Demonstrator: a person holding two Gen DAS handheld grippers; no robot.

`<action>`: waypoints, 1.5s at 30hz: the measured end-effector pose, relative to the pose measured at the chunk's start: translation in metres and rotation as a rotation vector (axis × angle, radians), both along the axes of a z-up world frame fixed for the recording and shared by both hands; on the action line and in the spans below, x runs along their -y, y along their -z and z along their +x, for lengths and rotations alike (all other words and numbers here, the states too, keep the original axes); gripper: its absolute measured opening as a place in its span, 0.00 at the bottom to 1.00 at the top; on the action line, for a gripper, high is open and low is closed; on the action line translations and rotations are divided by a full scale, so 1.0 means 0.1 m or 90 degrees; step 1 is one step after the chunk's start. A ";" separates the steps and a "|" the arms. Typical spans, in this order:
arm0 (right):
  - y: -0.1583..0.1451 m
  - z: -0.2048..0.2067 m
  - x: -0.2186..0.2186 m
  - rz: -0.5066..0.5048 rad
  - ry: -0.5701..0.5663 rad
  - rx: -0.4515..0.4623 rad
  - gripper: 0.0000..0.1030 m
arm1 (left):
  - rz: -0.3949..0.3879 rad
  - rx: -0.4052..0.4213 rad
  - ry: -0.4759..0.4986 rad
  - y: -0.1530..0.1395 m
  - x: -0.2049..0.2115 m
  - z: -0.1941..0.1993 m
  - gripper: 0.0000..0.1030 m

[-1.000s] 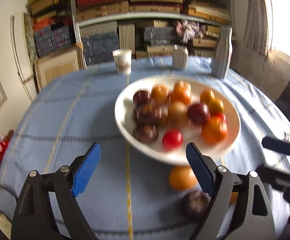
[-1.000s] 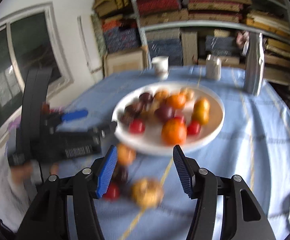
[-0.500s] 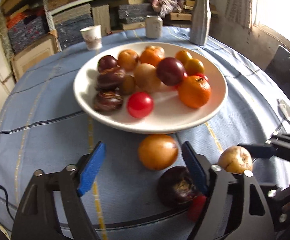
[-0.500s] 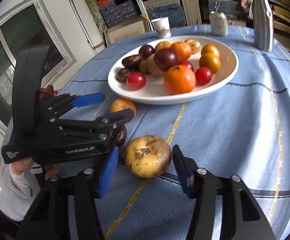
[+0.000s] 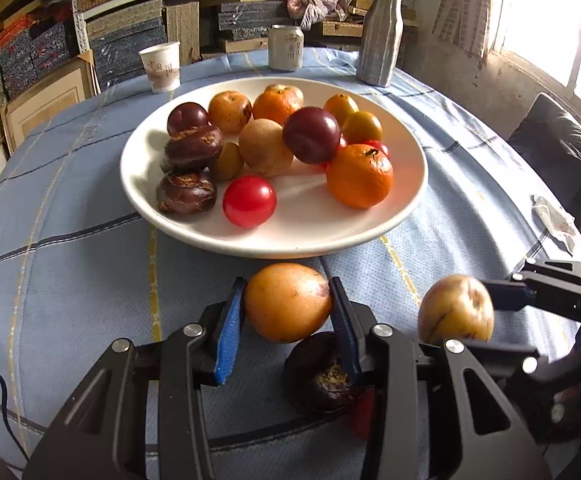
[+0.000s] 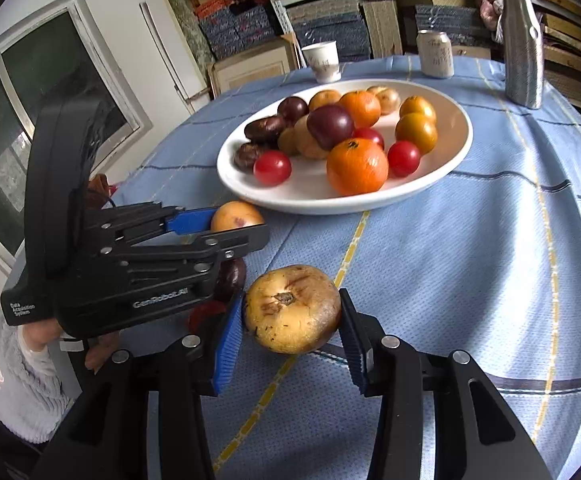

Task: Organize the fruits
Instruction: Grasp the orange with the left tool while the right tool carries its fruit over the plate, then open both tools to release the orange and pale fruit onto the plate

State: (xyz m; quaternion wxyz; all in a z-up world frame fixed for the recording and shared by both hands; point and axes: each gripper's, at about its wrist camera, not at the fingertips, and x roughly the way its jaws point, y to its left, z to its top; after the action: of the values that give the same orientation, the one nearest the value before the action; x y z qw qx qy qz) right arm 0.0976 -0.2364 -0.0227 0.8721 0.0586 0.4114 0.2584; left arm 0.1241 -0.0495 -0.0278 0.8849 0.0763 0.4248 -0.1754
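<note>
Half a second earlier both sets of jaws were spread wide with the loose fruit just sitting between them; since then each pair had been brought in onto its own fruit.

Going left to right in the left wrist view: the left gripper (image 5: 286,312) was seen with its blue pads pressed against both sides of the orange fruit (image 5: 287,302), just in front of the white plate (image 5: 414,184). Whether it had been lifted off the bench (image 5: 70,272) couldn't be told. A dark purple fruit (image 5: 318,376) and something small and red were left lying right behind it, tucked under the right finger.

Further right, the yellow-brown fruit (image 6: 292,308) was being pinched the same way by the right gripper (image 6: 290,332), well short of the plate.

So two of the stragglers looked secured at once, which probably meant the next job was carrying both over the rim. The plate was already pretty piled up, so a gentle drop into the bare near side would likely be needed, or stuff could get knocked around.
</note>
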 end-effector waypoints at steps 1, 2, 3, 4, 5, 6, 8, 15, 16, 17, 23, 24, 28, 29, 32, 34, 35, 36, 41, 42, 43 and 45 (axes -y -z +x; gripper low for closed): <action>-0.01 -0.01 0.01 0.000 0.004 0.005 0.45 | 0.002 0.005 -0.002 -0.02 -0.01 -0.03 0.39; -0.03 -0.02 0.03 0.000 0.005 0.009 0.45 | 0.004 0.009 -0.004 -0.03 -0.02 -0.05 0.39; -0.05 -0.04 0.04 0.002 0.008 0.015 0.45 | 0.005 0.015 -0.006 -0.06 -0.03 -0.08 0.39; -0.08 -0.05 0.06 0.003 0.012 0.023 0.45 | 0.003 0.021 -0.009 -0.08 -0.05 -0.11 0.39; -0.11 -0.07 0.09 0.004 0.017 0.031 0.45 | 0.001 0.027 -0.010 -0.12 -0.06 -0.13 0.39; -0.13 -0.07 0.11 0.006 0.021 0.036 0.45 | -0.004 0.035 -0.013 -0.17 -0.08 -0.15 0.39; -0.19 -0.07 0.18 0.009 0.036 0.049 0.45 | -0.009 0.051 -0.022 -0.30 -0.11 -0.15 0.39; -0.56 0.25 0.33 -0.003 0.075 0.094 0.45 | -0.009 0.089 -0.062 -0.63 -0.15 0.23 0.39; -0.61 0.32 0.34 -0.006 0.080 0.099 0.45 | -0.008 0.092 -0.068 -0.65 -0.15 0.29 0.39; -0.63 0.37 0.33 -0.009 0.083 0.102 0.44 | -0.010 0.095 -0.075 -0.67 -0.15 0.38 0.39; -0.63 0.83 0.26 -0.021 0.110 0.103 0.44 | -0.020 0.087 -0.092 -0.60 -0.12 0.71 0.39; -0.61 0.93 0.21 -0.025 0.113 0.104 0.44 | -0.020 0.084 -0.093 -0.57 -0.10 0.77 0.39; -0.52 1.19 0.09 -0.023 0.117 0.097 0.44 | -0.021 0.074 -0.093 -0.49 -0.06 0.97 0.39; -0.49 1.25 0.08 -0.023 0.119 0.095 0.44 | -0.018 0.072 -0.092 -0.47 -0.06 1.02 0.39; -0.40 1.34 0.07 -0.020 0.126 0.085 0.45 | -0.018 0.070 -0.092 -0.42 -0.05 1.15 0.39; -0.36 1.39 0.09 -0.023 0.131 0.082 0.45 | -0.018 0.070 -0.092 -0.39 -0.05 1.22 0.39; -0.34 1.41 0.10 -0.022 0.131 0.076 0.46 | -0.019 0.069 -0.092 -0.38 -0.04 1.25 0.39; -0.33 1.43 0.12 -0.017 0.130 0.071 0.46 | -0.021 0.067 -0.091 -0.37 -0.04 1.28 0.39; -0.38 1.41 0.16 -0.006 0.138 0.085 0.65 | -0.027 0.077 -0.100 -0.34 -0.05 1.30 0.57; -0.41 1.39 0.16 -0.006 0.134 0.089 0.65 | -0.025 0.080 -0.102 -0.35 -0.05 1.28 0.57; -0.42 1.38 0.15 -0.003 0.133 0.092 0.65 | -0.027 0.079 -0.102 -0.36 -0.06 1.28 0.57; -0.48 1.31 0.15 0.004 0.131 0.101 0.65 | -0.038 0.076 -0.102 -0.39 -0.08 1.25 0.57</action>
State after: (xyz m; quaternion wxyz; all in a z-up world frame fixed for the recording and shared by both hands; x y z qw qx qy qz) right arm 0.2290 -0.2516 0.0249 0.9235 0.0825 0.3325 0.1724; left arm 0.2493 -0.0410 0.0115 0.9217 0.0261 0.3706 -0.1114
